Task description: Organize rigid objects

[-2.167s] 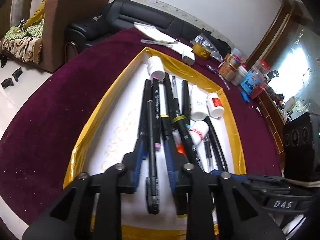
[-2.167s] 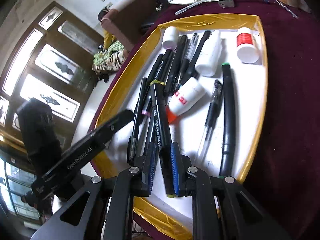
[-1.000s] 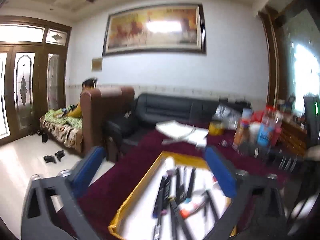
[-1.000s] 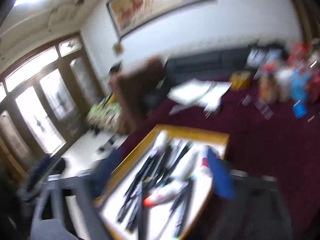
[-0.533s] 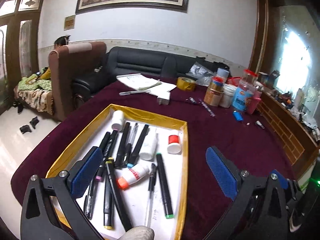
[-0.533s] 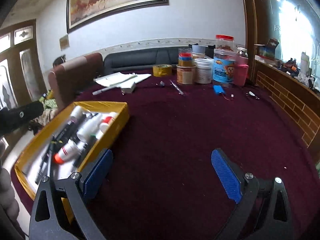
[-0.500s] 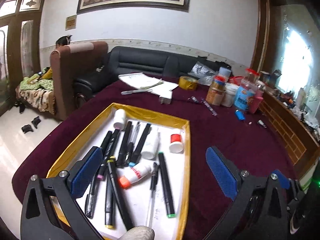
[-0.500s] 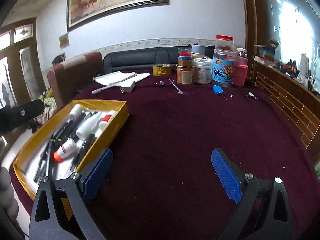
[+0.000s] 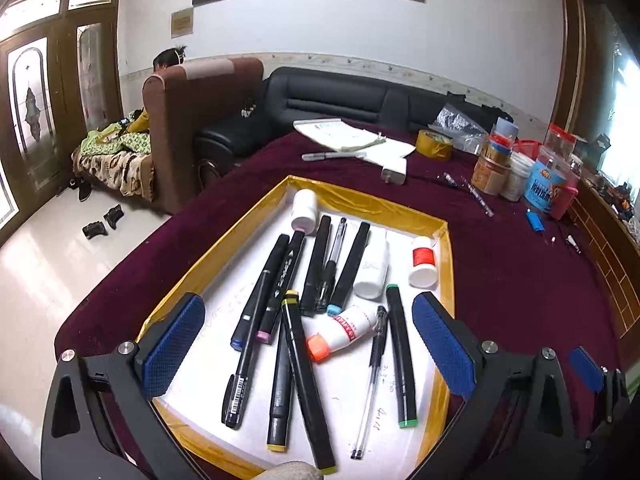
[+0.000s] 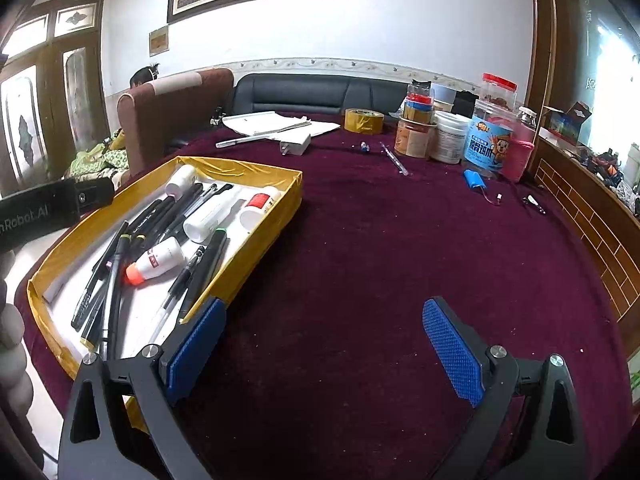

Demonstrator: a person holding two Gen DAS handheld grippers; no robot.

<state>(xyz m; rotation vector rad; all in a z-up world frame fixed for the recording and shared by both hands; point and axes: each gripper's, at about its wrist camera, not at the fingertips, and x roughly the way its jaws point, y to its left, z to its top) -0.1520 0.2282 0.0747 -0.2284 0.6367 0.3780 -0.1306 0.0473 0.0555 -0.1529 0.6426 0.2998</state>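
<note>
Left wrist view: the left gripper (image 9: 308,340) hangs wide open and empty over the near end of the tray (image 9: 448,256), its blue pads (image 9: 174,344) spread to either side of the pile. Between the pads, at 12 o'clock, lies a glue bottle (image 9: 344,330) with an orange cap, tilted on the white liner. At 11 o'clock from it several black markers (image 9: 304,376) fan out and cross each other; one has a yellow end, another a pink one. At 1 o'clock a green-tipped marker (image 9: 400,356) lies lengthwise, with a clear pen (image 9: 370,384) just beside it on its left. Farther up the tray sit a white bottle (image 9: 374,264), a red-labelled bottle (image 9: 423,258) near the right wall, and a small white jar (image 9: 303,210) at the far end. The tray rests on a table (image 9: 520,280) covered in maroon cloth.

Right wrist view: the right gripper (image 10: 324,344) is also spread open and holds nothing, above bare cloth. The tray (image 10: 256,256) sits at 10 o'clock from it, with the gripper's left pad (image 10: 196,348) just over the near corner. At 12 o'clock, well apart, stand papers (image 10: 272,122), a tape roll (image 10: 362,120) and a charger (image 10: 296,145). At 1 o'clock a cluster of jars (image 10: 490,136) lines the far edge, with a blue lighter (image 10: 474,179) in front of it.
</note>
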